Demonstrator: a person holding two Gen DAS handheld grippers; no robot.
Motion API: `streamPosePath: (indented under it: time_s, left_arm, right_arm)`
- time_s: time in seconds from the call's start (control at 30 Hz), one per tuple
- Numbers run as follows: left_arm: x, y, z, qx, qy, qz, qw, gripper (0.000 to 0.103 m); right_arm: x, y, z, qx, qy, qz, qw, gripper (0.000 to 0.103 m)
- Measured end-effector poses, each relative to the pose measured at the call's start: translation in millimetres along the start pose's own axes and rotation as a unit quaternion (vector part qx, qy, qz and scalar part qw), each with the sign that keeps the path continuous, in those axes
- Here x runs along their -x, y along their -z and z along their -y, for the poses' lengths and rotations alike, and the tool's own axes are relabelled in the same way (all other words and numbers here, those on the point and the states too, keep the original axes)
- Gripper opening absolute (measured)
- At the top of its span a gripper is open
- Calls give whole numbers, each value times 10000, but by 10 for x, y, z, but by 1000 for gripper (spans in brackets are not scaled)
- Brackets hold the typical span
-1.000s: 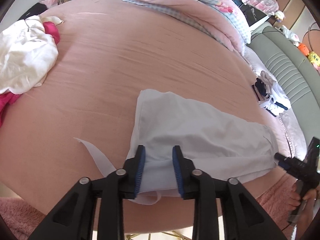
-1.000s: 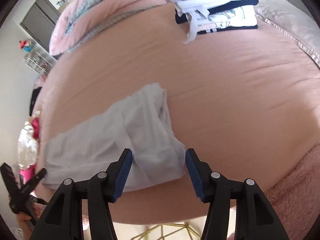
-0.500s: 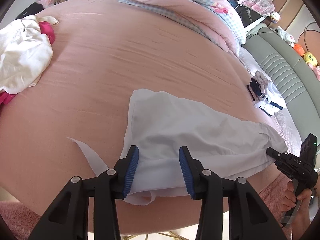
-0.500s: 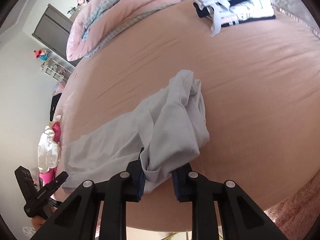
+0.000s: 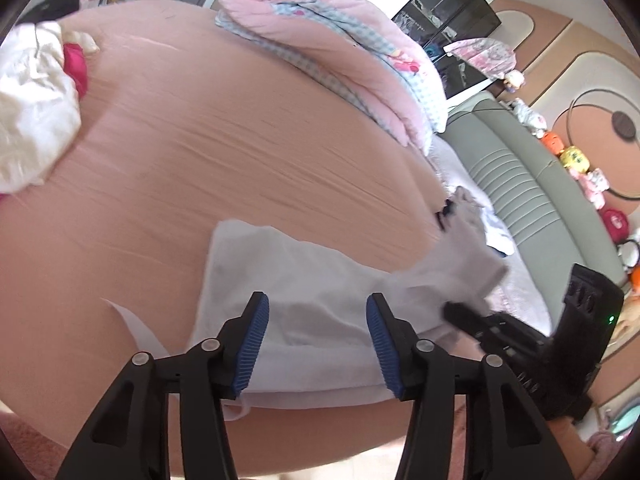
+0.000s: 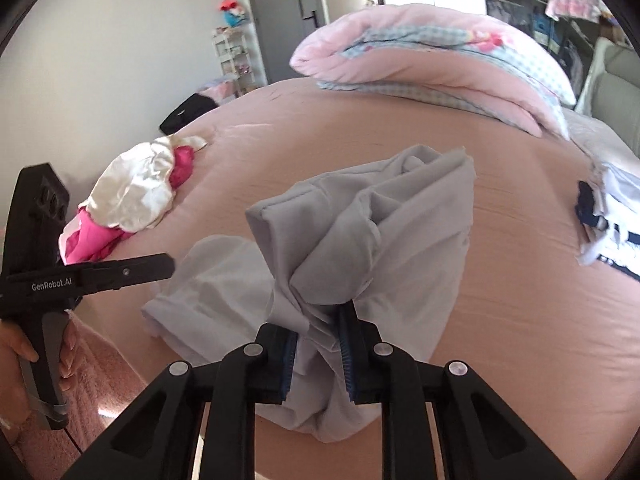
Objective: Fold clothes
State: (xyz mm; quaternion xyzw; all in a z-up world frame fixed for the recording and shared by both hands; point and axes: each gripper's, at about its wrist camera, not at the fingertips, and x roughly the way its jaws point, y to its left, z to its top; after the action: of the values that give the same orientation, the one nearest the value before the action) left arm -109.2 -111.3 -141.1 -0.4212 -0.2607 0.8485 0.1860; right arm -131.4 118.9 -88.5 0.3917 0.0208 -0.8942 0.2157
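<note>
A pale grey garment (image 5: 296,280) lies near the front edge of the pink bed (image 5: 240,140). My left gripper (image 5: 318,332) hovers over its near left end; its jaws are opening and the blue pads do not press the cloth. My right gripper (image 6: 318,344) is shut on the garment's (image 6: 380,232) right end, which is bunched and lifted off the bed toward the left. In the left wrist view the right gripper (image 5: 464,314) shows at the lower right with cloth draped over its tip. The left gripper (image 6: 160,266) appears at the left of the right wrist view, held by a hand (image 6: 16,360).
A white and magenta heap of clothes (image 6: 136,200) lies at the bed's left. A rolled pink quilt (image 6: 432,64) sits at the far side. A stack of folded white and navy clothes (image 6: 612,216) rests at the right. A grey-green headboard (image 5: 532,184) with plush toys stands beyond.
My left gripper's jaws have spread apart over the garment. My right gripper closed on the garment's right end, then lifted it, rolled, and carried it toward the left.
</note>
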Motion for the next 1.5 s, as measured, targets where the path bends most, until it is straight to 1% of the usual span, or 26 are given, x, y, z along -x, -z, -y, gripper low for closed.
streamPosePath:
  time_s: [0.03,0.1,0.17,0.2,0.27,0.3,0.33,0.4,0.47,0.5,0.6,0.63,0.73,0.8,0.83,0.9,0.97,1.03,1.1,1.17,1.27,1.3,1.33,1.4,1.43,1.5]
  left_arm:
    - [-23,-5,-4,53,63,-24,10000,48]
    - [-30,-37,-18,134,-4,52,9999,48]
    - [1,-93,-115,472,152,168,9986,48]
    - [18,-117,-189,716,327,227,9966,49]
    - [25,-143,-344,1213,758,309,9892,57]
    - [6,-147,-400,1402,940,296,9852,65]
    - [-24,-148,-423,1501,1048,241,9828,68]
    - [-90,-141,-351,1309,865,75,9876,69]
    - [-166,-145,-215,920,595,-30,9940,69]
    - [-207,-152,-148,764,522,-63,9957,69]
    - [-365,-170,60,330,341,-177,9987,69]
    - [-430,-171,114,231,247,-225,9992,68]
    - [-599,-142,165,190,208,-413,9988,68]
    - [-670,-127,198,115,142,-456,9988,68]
    - [-686,-128,234,11,72,-426,9991,57]
    - [-693,-130,348,-318,-122,-356,9988,14]
    - [-651,-130,458,-549,-245,-213,9980,13]
    - [-500,-111,562,-626,-210,11,9978,13]
    - [-280,-55,631,-629,-213,261,9975,13]
    - [-101,31,544,-452,-294,338,9980,13]
    - [-38,161,240,-38,-536,121,9985,14]
    - [-75,182,108,133,-569,-70,9983,14]
    - [-122,195,-23,315,-580,-267,9975,18]
    - [-160,181,-228,768,-367,-442,9954,20]
    - [-134,153,-277,914,-297,-401,9946,20]
    - [-10,96,-209,635,-544,-172,9963,19]
  right_arm:
    - [-27,6,-52,104,-147,-41,9998,18]
    - [-92,-1,-171,307,-381,-183,9986,18]
    - [-194,23,-302,545,-502,-430,9963,21]
    - [-260,40,-358,647,-563,-578,9946,21]
    - [-364,105,-438,786,-819,-915,9893,24]
    - [-391,141,-464,832,-904,-1051,9868,27]
    - [-398,178,-480,865,-933,-1152,9852,27]
    - [-264,216,-436,793,-1036,-996,9864,28]
    - [-56,216,-296,454,-1088,-609,9912,28]
    - [53,211,-214,247,-1102,-396,9928,31]
    - [239,194,105,-443,-752,101,9961,34]
    - [229,193,203,-646,-589,111,9961,34]
    - [26,204,457,-1161,-42,-282,9928,35]
    - [-83,257,559,-1338,177,-533,9894,35]
    - [-106,291,579,-1367,213,-598,9886,35]
    - [-100,338,584,-1381,243,-663,9879,35]
    - [-80,366,588,-1395,271,-709,9873,35]
    - [-57,354,594,-1416,266,-732,9869,35]
    - [-39,328,594,-1425,267,-740,9867,35]
    - [-40,250,560,-1372,252,-700,9877,35]
    - [-65,96,435,-1165,83,-619,9912,35]
    - [-73,45,393,-1096,27,-592,9922,35]
    - [-111,-2,332,-995,-26,-592,9933,36]
    - [-246,-82,184,-720,-103,-657,9952,39]
    - [-329,-100,129,-580,-78,-722,9957,40]
    - [-547,-111,36,-409,112,-1005,9940,40]
